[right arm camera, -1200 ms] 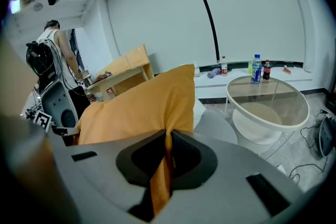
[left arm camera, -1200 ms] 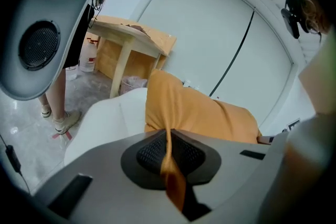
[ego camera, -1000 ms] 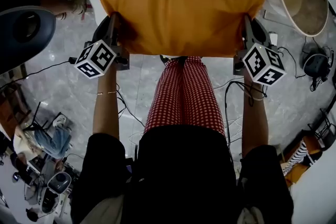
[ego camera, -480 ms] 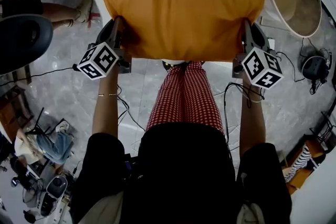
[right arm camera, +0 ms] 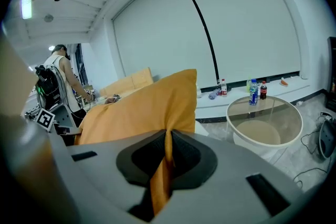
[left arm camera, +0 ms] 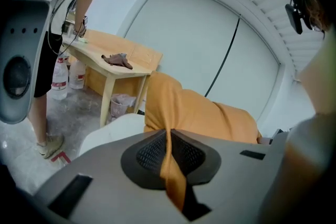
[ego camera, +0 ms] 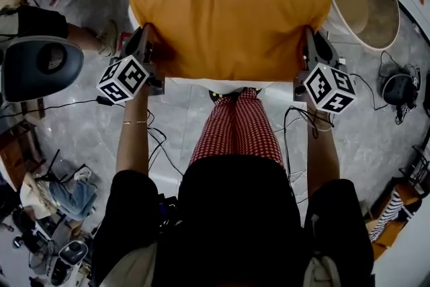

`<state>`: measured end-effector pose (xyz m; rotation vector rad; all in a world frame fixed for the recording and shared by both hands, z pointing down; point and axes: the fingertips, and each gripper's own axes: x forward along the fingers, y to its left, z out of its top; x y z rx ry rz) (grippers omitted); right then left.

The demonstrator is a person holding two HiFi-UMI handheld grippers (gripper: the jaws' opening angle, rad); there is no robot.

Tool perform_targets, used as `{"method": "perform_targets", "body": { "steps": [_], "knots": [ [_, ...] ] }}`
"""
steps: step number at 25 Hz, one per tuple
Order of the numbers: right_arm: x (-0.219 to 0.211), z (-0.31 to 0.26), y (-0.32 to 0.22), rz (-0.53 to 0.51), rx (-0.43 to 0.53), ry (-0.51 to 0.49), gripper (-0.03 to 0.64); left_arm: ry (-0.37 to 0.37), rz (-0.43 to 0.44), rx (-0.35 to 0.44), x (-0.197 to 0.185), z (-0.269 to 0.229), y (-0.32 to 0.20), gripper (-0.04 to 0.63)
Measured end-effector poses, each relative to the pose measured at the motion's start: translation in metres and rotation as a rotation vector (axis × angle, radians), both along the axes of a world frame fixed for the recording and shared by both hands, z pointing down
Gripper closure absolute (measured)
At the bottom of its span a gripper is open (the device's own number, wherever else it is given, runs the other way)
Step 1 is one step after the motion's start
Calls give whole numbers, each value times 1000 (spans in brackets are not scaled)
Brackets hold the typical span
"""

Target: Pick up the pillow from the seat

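We hold the orange pillow [ego camera: 232, 13] by its two near corners. The left gripper [ego camera: 148, 33] is nipped tight on a fold of fabric at the near left edge, and the right gripper [ego camera: 310, 37] is nipped the same way at the near right, so each claw holds only cloth. Taking both ends, we judge, keeps the soft body from sagging or swinging to one side. The pillow hangs out in front of us, above the white seat [left arm camera: 107, 134], and looks to be clear of it, though no view shows the gap plainly. Its long axis runs left to right between the grippers. Its broad face looks up toward us, with its far edge away from us, beside the glass table [ego camera: 369, 3] at the right.
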<state>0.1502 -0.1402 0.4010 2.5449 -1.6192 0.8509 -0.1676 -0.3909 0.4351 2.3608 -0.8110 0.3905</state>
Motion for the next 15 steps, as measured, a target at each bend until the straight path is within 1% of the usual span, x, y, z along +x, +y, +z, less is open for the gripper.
{"method": "perform_targets", "body": {
  "steps": [4,10,15],
  "knots": [
    [4,-18,0,8,19,10,575,23,19,22,6,-24,-4,565],
    [10,-50,-3,7,55,40,575,67,40,30,12,-57,-7,565],
    [7,-77,-3,4,91,57,575,76,54,56,10,-83,-11,565]
  ]
}}
